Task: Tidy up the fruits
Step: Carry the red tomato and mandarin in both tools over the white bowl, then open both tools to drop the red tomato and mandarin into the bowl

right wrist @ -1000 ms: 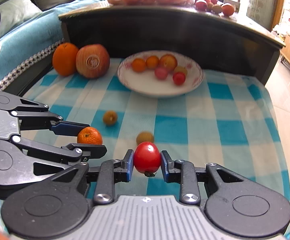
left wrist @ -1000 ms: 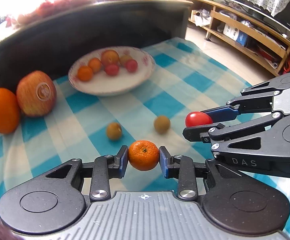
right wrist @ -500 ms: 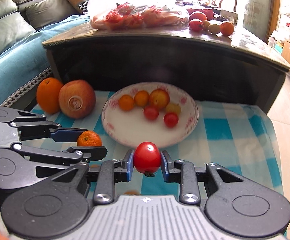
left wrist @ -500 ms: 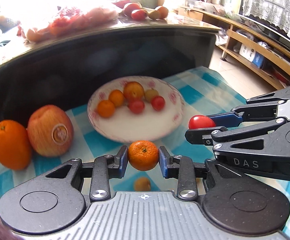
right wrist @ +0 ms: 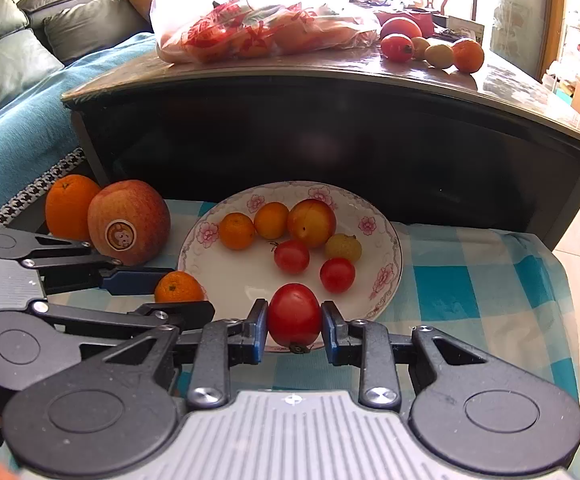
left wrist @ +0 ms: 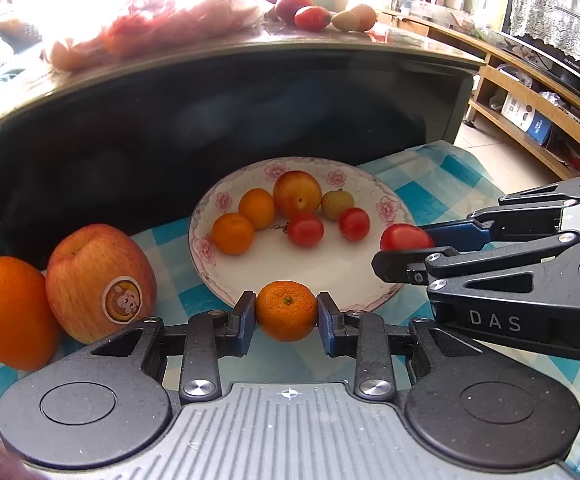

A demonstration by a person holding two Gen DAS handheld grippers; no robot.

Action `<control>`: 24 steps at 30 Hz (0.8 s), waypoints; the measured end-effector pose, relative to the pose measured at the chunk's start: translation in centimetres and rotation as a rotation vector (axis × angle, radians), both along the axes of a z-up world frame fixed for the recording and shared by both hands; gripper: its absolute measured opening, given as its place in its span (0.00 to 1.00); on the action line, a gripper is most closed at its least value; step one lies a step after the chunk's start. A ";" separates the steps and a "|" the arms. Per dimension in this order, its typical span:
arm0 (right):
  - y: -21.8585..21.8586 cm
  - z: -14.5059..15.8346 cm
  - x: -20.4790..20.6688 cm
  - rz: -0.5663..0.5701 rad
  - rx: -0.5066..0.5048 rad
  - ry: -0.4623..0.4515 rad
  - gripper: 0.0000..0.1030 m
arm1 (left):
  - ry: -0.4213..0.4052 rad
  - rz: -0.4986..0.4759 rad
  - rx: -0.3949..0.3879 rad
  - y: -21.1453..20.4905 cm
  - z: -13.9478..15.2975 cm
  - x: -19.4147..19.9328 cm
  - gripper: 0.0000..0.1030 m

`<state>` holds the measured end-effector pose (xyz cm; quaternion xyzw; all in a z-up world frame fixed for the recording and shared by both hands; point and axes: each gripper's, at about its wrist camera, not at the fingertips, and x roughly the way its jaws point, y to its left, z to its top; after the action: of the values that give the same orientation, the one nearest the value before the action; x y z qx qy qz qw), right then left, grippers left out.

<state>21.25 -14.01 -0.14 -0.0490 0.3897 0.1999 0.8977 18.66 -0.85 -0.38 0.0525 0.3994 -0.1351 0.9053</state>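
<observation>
Mandarin [left wrist: 286, 311]: pinched by left hand-held gripper [left wrist: 286, 316] at plate's near rim; firm, light.
Tomato [right wrist: 294, 314]: pinched by right hand-held gripper [right wrist: 294, 326]; soft, bruises, hold sides gently.
Plate [left wrist: 206, 248]: six small fruits, room in front.
Beyond: apple [left wrist: 100, 280], orange [left wrist: 8, 312] left.

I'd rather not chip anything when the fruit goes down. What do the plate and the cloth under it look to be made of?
The plate looks like glazed ceramic: glossy white with a printed pink flower rim, though melamine can't be ruled out. The cloth looks like soft woven fabric, matte blue-and-white check.
</observation>
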 end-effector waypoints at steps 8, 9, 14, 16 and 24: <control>-0.1 -0.7 0.5 -0.001 0.013 0.008 0.31 | 0.004 0.012 0.003 0.2 -0.3 0.4 0.39; -0.1 -0.7 0.6 -0.002 0.016 0.009 0.31 | 0.002 0.014 0.005 0.1 -0.4 0.4 0.39; -0.2 -0.7 0.7 -0.009 0.021 0.003 0.31 | 0.002 0.024 0.001 0.2 -0.4 0.5 0.44; -0.3 -0.5 0.7 -0.010 0.028 -0.003 0.31 | 0.001 0.025 0.000 0.3 -0.3 0.5 0.45; -0.7 -0.2 0.5 -0.026 0.039 -0.017 0.31 | -0.005 0.032 -0.002 0.5 -0.1 0.4 0.47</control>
<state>21.80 -14.73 -0.35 -0.0282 0.3787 0.1952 0.9043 19.02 -0.35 -0.44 0.0457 0.3977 -0.1209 0.9084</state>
